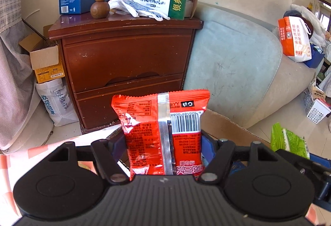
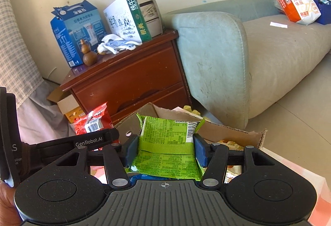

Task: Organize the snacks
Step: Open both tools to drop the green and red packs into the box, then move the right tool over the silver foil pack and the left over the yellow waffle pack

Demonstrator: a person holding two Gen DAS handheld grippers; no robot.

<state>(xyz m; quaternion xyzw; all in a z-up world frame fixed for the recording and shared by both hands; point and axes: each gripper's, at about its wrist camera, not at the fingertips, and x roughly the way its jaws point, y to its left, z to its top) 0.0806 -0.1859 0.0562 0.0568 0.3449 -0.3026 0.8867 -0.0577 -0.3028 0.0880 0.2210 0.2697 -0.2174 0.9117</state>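
The red packet (image 1: 163, 135) stands upright at lower centre, clamped in the left gripper (image 1: 163, 147), its bottom hidden behind the gripper body. The green packet (image 2: 168, 149) sits pinched in the right gripper (image 2: 165, 150) over a half-hidden cardboard box (image 2: 223, 133).

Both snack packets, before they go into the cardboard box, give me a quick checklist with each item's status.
1. Left claw shut on the red packet: ok.
2. Right claw shut on the green packet: ok.
3. Red packet clear of the wooden cabinet: ok.
4. Cardboard box open at the top: ok.
5. Free room inside the box: cannot tell, mostly hidden.
6. Claws apart from each other: ok.
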